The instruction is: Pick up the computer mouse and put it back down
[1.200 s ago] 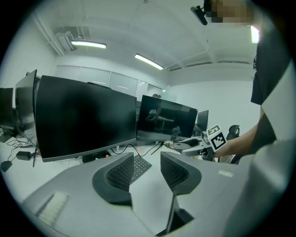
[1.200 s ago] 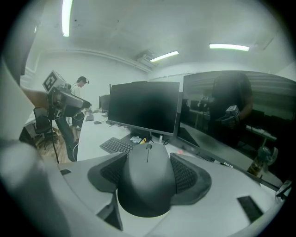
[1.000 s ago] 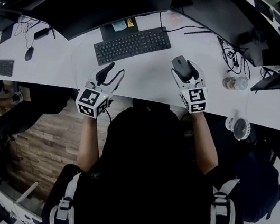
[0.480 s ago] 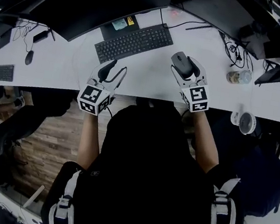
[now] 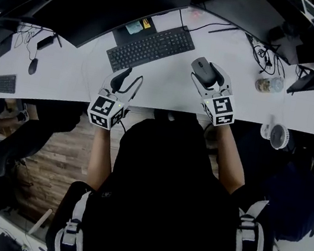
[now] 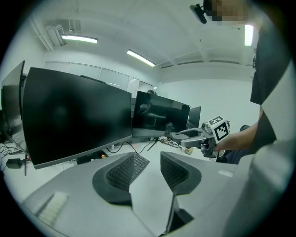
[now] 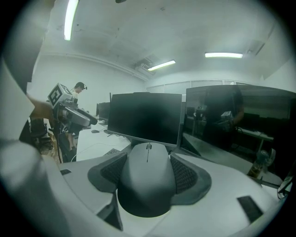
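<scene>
- Right gripper view: the right gripper (image 7: 148, 167) is squeezing the grey computer mouse (image 7: 147, 183). One dark pad (image 7: 112, 172) presses on the mouse's left side and the other pad presses on its right side.
- In the head view the right gripper (image 5: 207, 76) holds the computer mouse (image 5: 202, 70) over the white desk (image 5: 168, 94), about halfway between the front edge and the back. It is hard to tell if the mouse touches the desk.
- In the left gripper view the left gripper (image 6: 148, 173) has its jaws apart, with nothing between them.
- In the head view the left gripper (image 5: 128, 79) is near the front edge of the desk, well apart from the right gripper.
- A black keyboard (image 5: 151, 48) lies between the two grippers and further back, just left of the mouse.
- A big dark monitor (image 5: 106, 5) stands behind the keyboard, along the back edge.
- A small jar (image 5: 267, 85) stands on the desk to the right of the mouse.
- A small white fan (image 5: 275, 135) sits at the front edge, far right.
- Another small mouse (image 5: 33, 66) lies far off to the left.
</scene>
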